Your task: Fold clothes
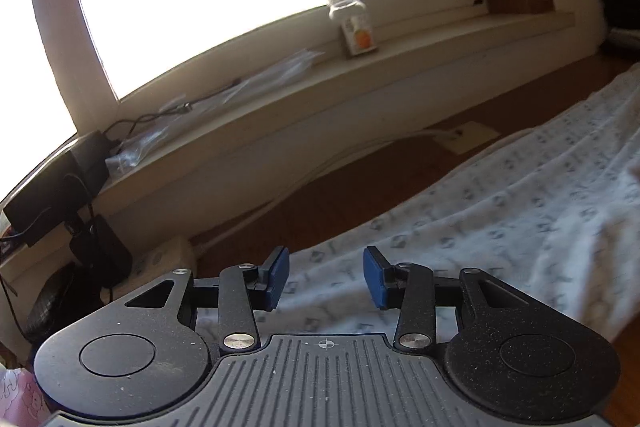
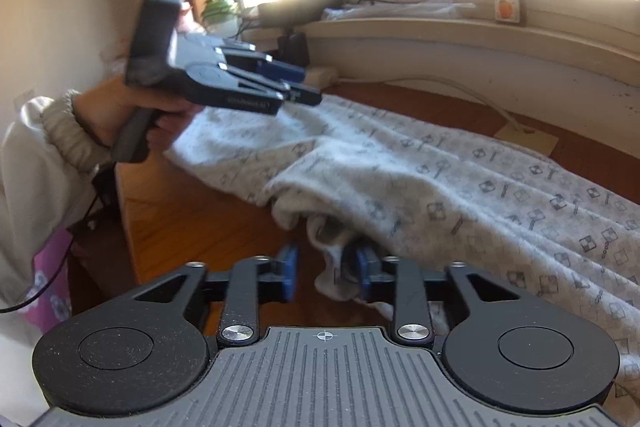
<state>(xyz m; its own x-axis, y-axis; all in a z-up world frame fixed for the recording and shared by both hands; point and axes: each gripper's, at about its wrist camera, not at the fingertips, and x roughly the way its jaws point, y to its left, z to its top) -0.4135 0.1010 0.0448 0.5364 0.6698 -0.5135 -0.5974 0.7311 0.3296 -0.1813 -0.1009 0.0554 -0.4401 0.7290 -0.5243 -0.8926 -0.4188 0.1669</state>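
Fabric comes first: one pale garment (image 2: 460, 187) printed with small grey squares lies rumpled across the brown wooden counter (image 2: 188, 219), its near cuff bunched and hanging at the front edge. The right tool (image 2: 326, 273) has that cuff between its two blue pads, the jaws parted and not visibly pressing the cloth. The left tool (image 1: 325, 279) hangs over the garment's far end with its two pads spread and nothing between them; in the right wrist view a hand (image 2: 120, 115) in a light elastic-cuffed sleeve carries it. Behind, one windowsill (image 1: 320, 83) bears one clear bottle (image 1: 354, 23) with an orange label and some clear plastic wrapping (image 1: 224, 95).
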